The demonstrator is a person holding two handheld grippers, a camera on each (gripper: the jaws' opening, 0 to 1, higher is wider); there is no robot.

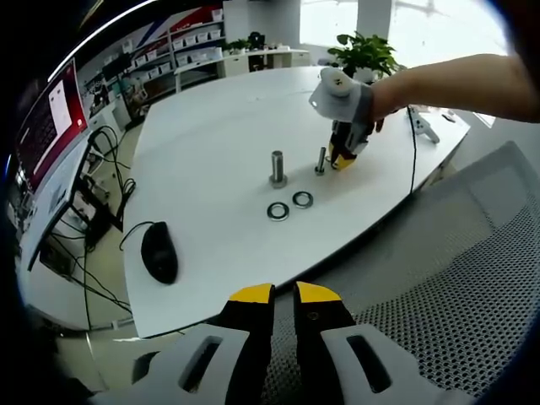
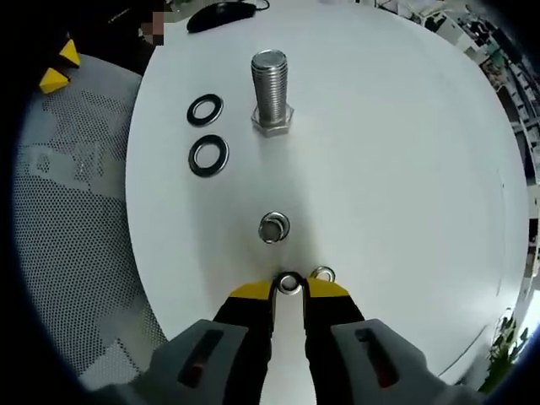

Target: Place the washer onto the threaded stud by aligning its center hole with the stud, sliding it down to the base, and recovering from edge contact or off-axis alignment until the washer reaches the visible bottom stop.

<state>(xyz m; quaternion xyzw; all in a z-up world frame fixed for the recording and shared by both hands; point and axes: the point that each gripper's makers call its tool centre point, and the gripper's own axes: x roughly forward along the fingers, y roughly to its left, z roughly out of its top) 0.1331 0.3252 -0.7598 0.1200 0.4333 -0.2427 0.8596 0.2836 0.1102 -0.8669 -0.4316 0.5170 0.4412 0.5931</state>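
Observation:
A small silver washer sits between the yellow tips of my right gripper, which is shut on it just above the white table. A second small washer lies beside the right tip. The short threaded stud stands a little ahead, seen almost end-on. In the left gripper view a person's hand holds the right gripper right beside that stud. My left gripper hangs shut and empty off the table's near edge, over a mesh chair.
A large bolt stands upright on its hex head beyond the stud, with two larger dark washers lying to its left. A black mouse rests near the table's edge. The mesh chair is close under my left gripper.

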